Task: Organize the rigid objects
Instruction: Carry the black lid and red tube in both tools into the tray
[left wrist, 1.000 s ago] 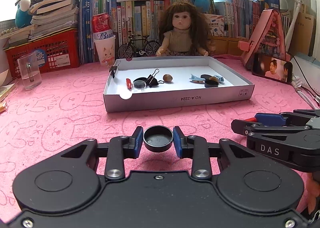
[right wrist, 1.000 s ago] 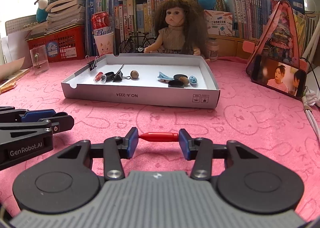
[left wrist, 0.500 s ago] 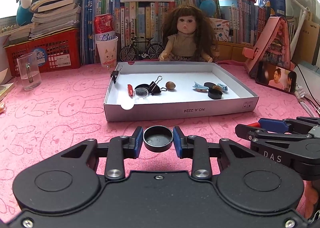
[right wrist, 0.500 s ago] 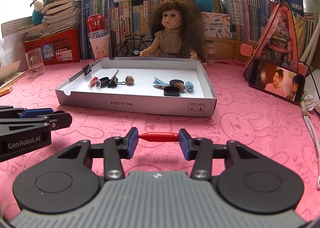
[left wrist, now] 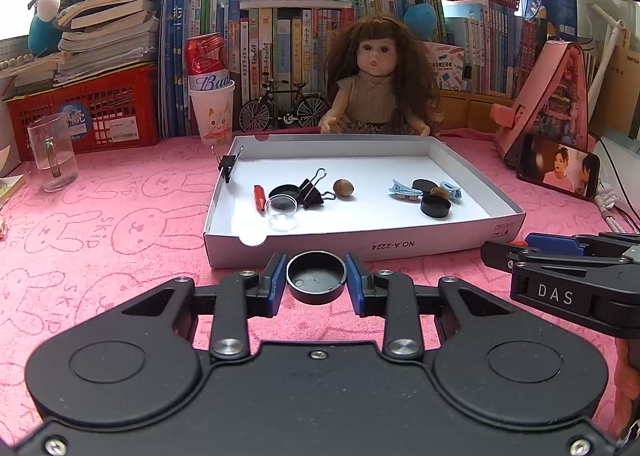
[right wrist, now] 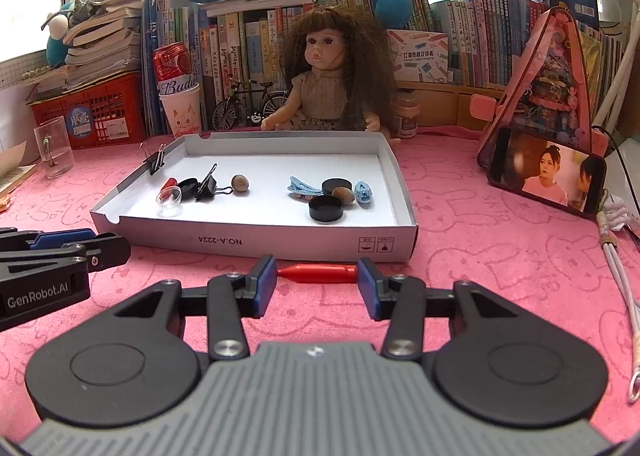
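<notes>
Pinching a round black cap point(left wrist: 316, 282), hollow side up, the left claw point(left wrist: 316, 283); right claw point(right wrist: 317, 276) grips a red pointed piece point(right wrist: 318, 273).

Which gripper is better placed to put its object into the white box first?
Likely left: the left gripper, shut on the round black cap, looks nearer the white cardboard box than the right gripper.

Black round cap point(left wrist: 316, 277) clamped between left gripper point(left wrist: 316, 283) jaws, just before white tray point(left wrist: 424, 246) on pink cloth point(left wrist: 100, 232).
</notes>
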`<state>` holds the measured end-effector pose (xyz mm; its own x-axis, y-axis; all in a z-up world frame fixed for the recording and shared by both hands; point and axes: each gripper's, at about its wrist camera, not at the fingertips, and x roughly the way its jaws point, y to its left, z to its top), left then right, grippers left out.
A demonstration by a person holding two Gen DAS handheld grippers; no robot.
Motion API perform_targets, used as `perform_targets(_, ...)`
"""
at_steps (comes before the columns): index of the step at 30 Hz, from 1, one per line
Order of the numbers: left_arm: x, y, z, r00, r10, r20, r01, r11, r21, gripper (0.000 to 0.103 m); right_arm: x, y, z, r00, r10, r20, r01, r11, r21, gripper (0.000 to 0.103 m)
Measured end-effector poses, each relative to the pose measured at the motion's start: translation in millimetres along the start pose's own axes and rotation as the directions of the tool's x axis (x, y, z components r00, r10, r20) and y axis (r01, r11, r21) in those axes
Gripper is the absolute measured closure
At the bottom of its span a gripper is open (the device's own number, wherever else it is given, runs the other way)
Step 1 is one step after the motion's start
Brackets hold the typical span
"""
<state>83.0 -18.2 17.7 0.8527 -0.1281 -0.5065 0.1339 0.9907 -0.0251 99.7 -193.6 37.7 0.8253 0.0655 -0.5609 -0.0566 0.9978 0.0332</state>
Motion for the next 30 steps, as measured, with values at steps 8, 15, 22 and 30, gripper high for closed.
perform_targets(8,5.9,-0.3,6.9,1.000,0.001,0.004,-0.001,1.000,-0.001,0.073,8.4,-4.7,7.7,1.000,-0.002,-0.011,0.003,1.000,0.023,0.052)
perform_targets(15,11.0,1.5,13.7,1.000,0.002,0.000,-0.002,1.000,-0.014,0.073,13.4,-8.2,16.6,1.000,-0.007,-0.002,0.007,1.000,0.028,0.050)
perform_targets(22,20.1,3.0,21.4,1.000,0.008,-0.001,-0.008,1.000,-0.014,0.073,19.3,-11.2,22.6,1.000,-0.012,-0.003,0.012,0.999,0.035,0.050)
perform_targets(30,16.9,3.7,14.9,1.000,0.002,-0.010,-0.002,1.000,-0.013,0.073,8.8,-18.8,6.7,1.000,0.014,-0.007,-0.014,1.000,0.014,0.041)
